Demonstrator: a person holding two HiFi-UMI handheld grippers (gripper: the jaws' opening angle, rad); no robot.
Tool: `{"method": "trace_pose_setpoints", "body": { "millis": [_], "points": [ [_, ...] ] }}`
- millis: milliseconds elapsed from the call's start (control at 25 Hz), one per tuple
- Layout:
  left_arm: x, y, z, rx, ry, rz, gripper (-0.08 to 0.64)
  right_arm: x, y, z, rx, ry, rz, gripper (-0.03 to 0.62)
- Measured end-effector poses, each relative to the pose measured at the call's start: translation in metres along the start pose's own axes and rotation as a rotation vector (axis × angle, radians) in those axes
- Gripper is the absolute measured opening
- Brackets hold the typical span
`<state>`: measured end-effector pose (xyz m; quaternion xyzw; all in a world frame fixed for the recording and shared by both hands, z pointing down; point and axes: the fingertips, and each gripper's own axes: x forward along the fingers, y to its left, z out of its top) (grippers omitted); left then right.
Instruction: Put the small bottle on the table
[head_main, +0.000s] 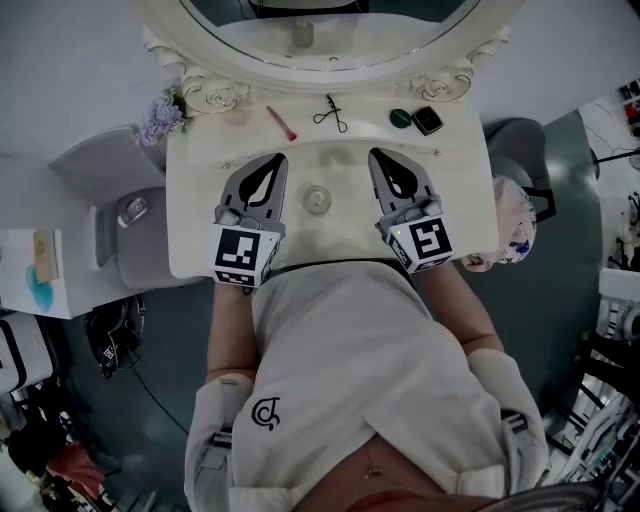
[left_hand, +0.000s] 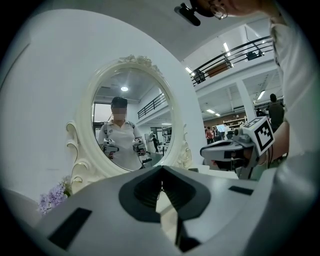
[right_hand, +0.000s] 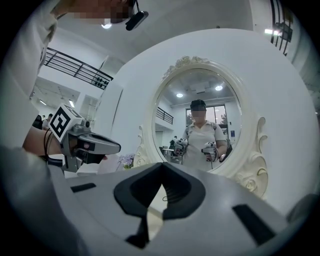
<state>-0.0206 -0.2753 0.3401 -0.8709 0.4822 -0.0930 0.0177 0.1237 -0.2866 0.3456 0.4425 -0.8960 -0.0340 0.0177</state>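
A small round clear bottle (head_main: 316, 199), seen from above, stands on the white vanity table (head_main: 200, 250) between my two grippers. My left gripper (head_main: 275, 160) lies on the tabletop just left of it, jaws shut and empty, pointing toward the mirror. My right gripper (head_main: 380, 155) lies just right of the bottle, also shut with nothing held. In the left gripper view the shut jaws (left_hand: 161, 167) face the oval mirror (left_hand: 132, 120), with the right gripper (left_hand: 205, 150) beside them. The right gripper view shows its shut jaws (right_hand: 161, 164) and the left gripper (right_hand: 118, 147). Neither gripper view shows the bottle.
Along the table's back edge lie a red brush (head_main: 281, 122), an eyelash curler (head_main: 331, 113), a green round item (head_main: 400, 117) and a black compact (head_main: 428, 120). Purple flowers (head_main: 160, 118) sit at the back left corner. A grey seat (head_main: 135, 240) stands left of the table.
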Motion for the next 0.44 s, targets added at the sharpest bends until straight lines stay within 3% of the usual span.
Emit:
{"method": "trace_pose_setpoints", "body": {
  "millis": [440],
  "points": [
    [0.001,-0.002,-0.011,-0.033,0.009,-0.028,0.014,0.008,0.013,-0.004,0.015,0.014,0.026,0.005]
  ]
}}
